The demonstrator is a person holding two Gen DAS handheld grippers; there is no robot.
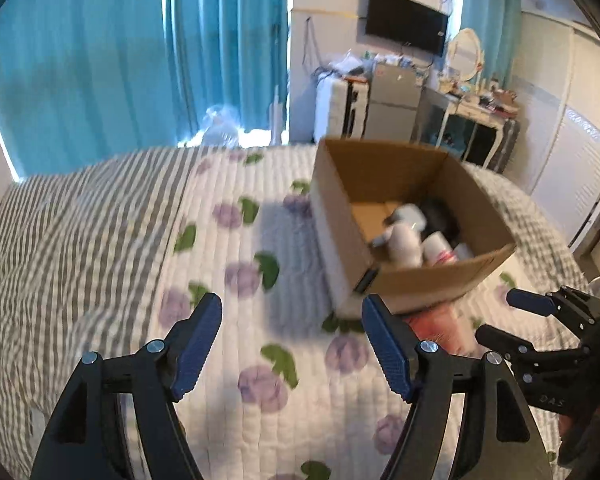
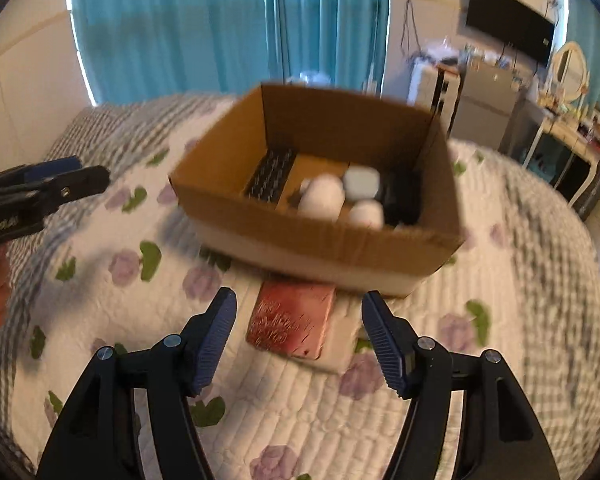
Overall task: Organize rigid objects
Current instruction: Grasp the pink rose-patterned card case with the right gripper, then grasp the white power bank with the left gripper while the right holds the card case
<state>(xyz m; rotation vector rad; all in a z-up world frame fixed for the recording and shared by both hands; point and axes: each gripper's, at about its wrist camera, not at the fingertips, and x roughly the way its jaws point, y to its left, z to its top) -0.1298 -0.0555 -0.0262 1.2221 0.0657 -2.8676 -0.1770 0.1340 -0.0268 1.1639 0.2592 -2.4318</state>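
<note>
An open cardboard box [image 2: 320, 236] stands on the quilted bed; it also shows in the left wrist view [image 1: 416, 280]. Inside lie white bottles [image 2: 324, 196], a pale grey item [image 2: 362, 182], a black object [image 2: 404, 196] and a dark ridged item [image 2: 270, 174]. A pink-red box [image 2: 292, 322] lies on the quilt just in front of the cardboard box; it also shows in the left wrist view [image 1: 440, 326]. My right gripper [image 2: 298, 338] is open and empty, with the pink box between its fingers' line. My left gripper [image 1: 292, 344] is open and empty over the quilt, left of the box.
The bed has a floral quilt [image 1: 260, 360] and a striped cover [image 1: 60, 240]. Teal curtains [image 1: 140, 60] hang behind. A wall TV [image 1: 406, 22], a small fridge [image 1: 392, 100] and a cluttered dresser [image 1: 480, 108] stand beyond the bed.
</note>
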